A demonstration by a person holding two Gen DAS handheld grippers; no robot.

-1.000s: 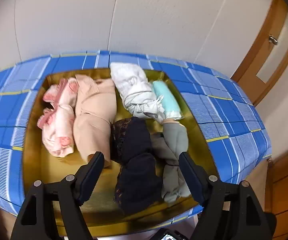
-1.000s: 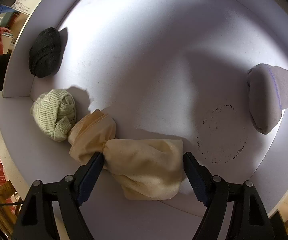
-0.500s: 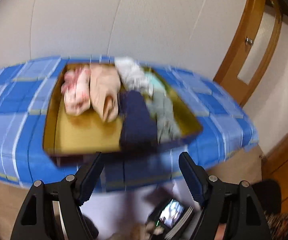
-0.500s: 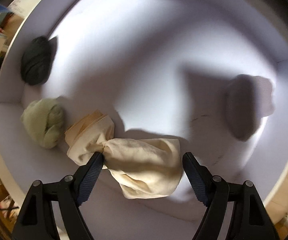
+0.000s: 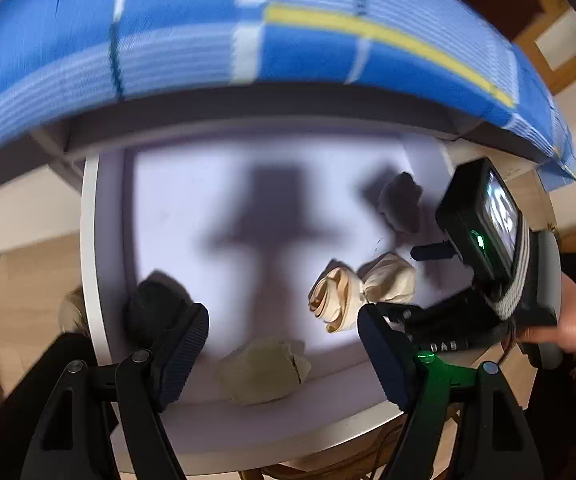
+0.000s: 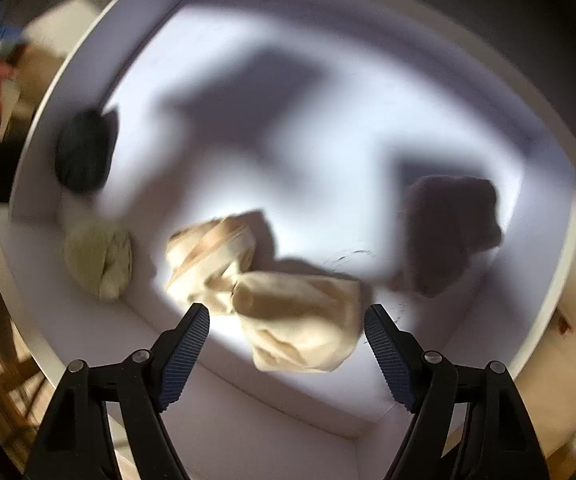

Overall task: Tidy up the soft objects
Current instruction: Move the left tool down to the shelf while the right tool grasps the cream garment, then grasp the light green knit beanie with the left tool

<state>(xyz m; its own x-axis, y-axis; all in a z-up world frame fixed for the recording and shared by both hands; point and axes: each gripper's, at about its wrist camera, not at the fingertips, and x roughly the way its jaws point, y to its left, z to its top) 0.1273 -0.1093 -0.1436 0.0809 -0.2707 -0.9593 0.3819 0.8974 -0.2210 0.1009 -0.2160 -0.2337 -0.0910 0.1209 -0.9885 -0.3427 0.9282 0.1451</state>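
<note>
- White drawer (image 6: 215,364): landmark; holds four soft bundles.
- Cream cloth bundle (image 6: 288,312), twisted at the middle, near the front wall, centre.
- Pale green rolled sock (image 6: 99,260) in the front-left corner; black rolled sock (image 6: 83,152) against the left wall behind it.
- Grey-lilac bundle (image 6: 448,232) by the right wall.
- Right gripper (image 6: 285,346) above the cream bundle, jaws wide, clear of the cloth.
- Left gripper (image 5: 283,344) over the drawer front, jaws wide, holding nothing.
- Blue plaid cloth (image 5: 207,36) overhangs the drawer's rear.

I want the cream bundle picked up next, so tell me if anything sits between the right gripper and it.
Nothing visible does. The right gripper hangs open right above the cream bundle in the white box, with clear space between them. The green roll and grey roll lie off to either side.
</note>
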